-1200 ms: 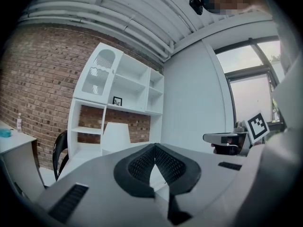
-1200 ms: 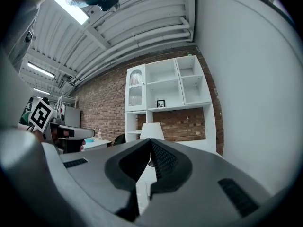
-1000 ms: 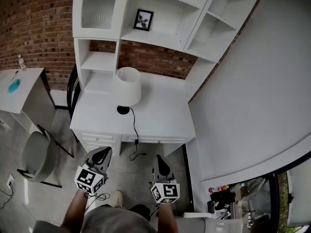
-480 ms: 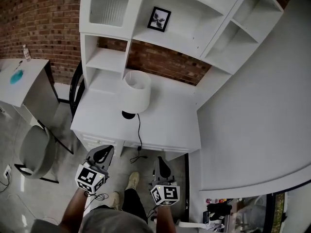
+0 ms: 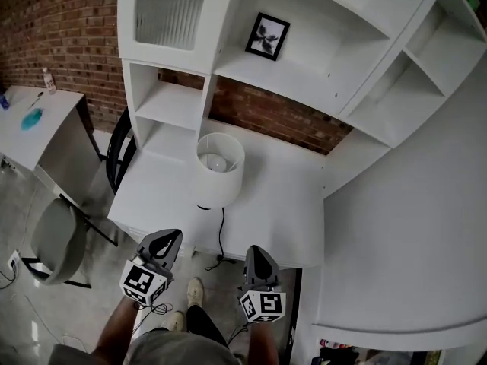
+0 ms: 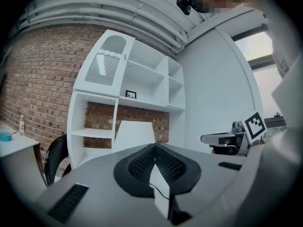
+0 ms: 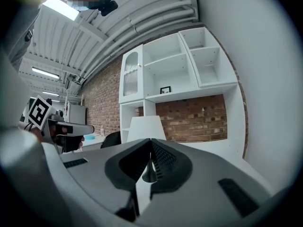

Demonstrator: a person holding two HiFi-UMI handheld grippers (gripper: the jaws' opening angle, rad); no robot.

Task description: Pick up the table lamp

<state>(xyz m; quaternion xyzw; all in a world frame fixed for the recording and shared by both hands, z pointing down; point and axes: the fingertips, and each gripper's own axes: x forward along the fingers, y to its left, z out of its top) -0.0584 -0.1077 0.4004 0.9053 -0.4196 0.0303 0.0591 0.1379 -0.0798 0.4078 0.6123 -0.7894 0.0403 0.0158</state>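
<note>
Grey left hand-held gripper [image 5: 172,236] and right hand-held gripper [image 5: 255,249] carry black-and-white cubes [image 5: 142,282].

The right tongs [image 7: 150,144] point level, their two black ribbed pads closed against each other at the tip with nothing between them. Straight beyond the tip stands the table lamp [image 7: 147,127], its white shade rising over the grey tong body, while a dark flared foot shows through the narrow slit lower down. The lamp stands on a white bench [image 7: 214,147] under a tall white shelf unit [image 7: 170,70], which holds a small picture frame [image 7: 165,89]. A brick wall [image 7: 203,119] shows behind. At the left edge are the left tongs [image 7: 85,128] with their marker cube [image 7: 40,111], a dark chair [image 7: 111,138] beyond them.
</note>
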